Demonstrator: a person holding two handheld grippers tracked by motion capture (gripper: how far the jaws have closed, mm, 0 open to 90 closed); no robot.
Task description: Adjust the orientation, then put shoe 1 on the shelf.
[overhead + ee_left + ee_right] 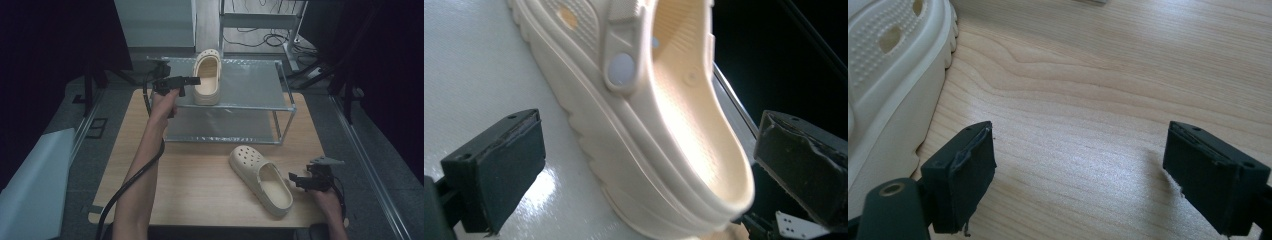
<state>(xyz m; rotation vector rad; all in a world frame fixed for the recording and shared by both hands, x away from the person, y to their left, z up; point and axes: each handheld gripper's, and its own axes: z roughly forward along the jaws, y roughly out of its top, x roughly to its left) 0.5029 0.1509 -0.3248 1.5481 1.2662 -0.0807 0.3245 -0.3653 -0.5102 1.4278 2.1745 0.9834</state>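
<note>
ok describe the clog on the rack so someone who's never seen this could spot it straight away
Start at the wooden table and find the two-tier metal rack at its far end. The clog on the rack stands on the top shelf, near its left end, with the open left tongs at its heel. Its twin, the clog on the table, lies on the wood in front of the rack, by the right tongs.

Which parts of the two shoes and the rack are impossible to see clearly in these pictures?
- Clog on the rack: toe cut off by the top edge in the left gripper view; soles hidden underneath.
- Clog on the table: in the right gripper view, cut off by the left edge.
- Rack: lower shelf partly covered by the top shelf in the high view.
- Left tongs: tips too small in the high view.
</note>
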